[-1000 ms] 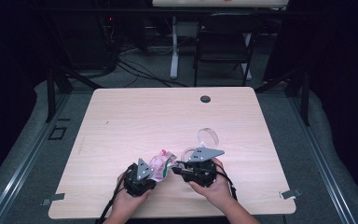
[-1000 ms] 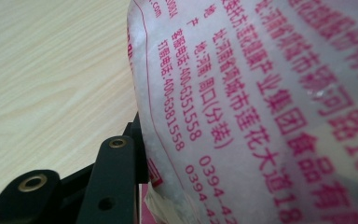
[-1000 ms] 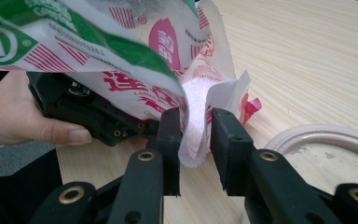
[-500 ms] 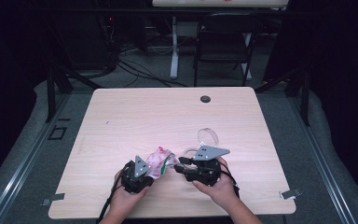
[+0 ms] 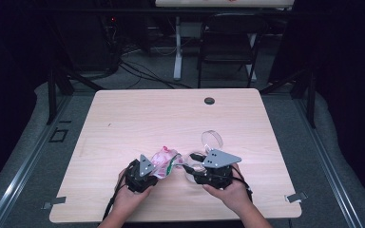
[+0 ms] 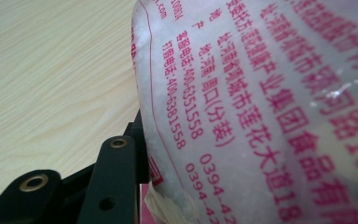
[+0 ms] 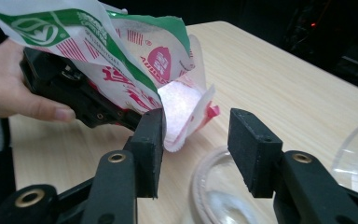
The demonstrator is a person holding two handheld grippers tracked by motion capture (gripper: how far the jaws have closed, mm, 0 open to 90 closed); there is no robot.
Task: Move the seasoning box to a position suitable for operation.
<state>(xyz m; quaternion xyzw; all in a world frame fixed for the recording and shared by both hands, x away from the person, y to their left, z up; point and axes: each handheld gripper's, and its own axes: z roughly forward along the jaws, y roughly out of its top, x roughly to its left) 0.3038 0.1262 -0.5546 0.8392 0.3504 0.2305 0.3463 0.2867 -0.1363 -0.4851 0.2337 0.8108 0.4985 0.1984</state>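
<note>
A plastic bag point(image 5: 164, 159) with red print and a green band is tilted over the table near its front edge. My left gripper point(image 5: 158, 167) is shut on it. In the left gripper view the bag point(image 6: 261, 102) presses against the one finger point(image 6: 116, 177) that shows. My right gripper point(image 5: 190, 161) faces the bag's torn mouth. Its jaws have just been opening, and nothing is pinched between them. In the right gripper view the bag point(image 7: 121, 51) hangs by the left jaw of my right gripper point(image 7: 198, 140), white grains showing inside. A clear round dish point(image 7: 219, 186) lies below.
A clear round lid point(image 5: 212, 139) lies on the wooden table point(image 5: 147, 118) just beyond my right gripper and at the right edge of the right gripper view point(image 7: 356, 154). A dark cable hole point(image 5: 209, 100) sits near the far edge. A folding chair point(image 5: 228, 42) stands behind the table.
My right gripper has drawn a little to the right, away from the bag, and its jaws stand wider apart. The left hand and the bag have kept still.
</note>
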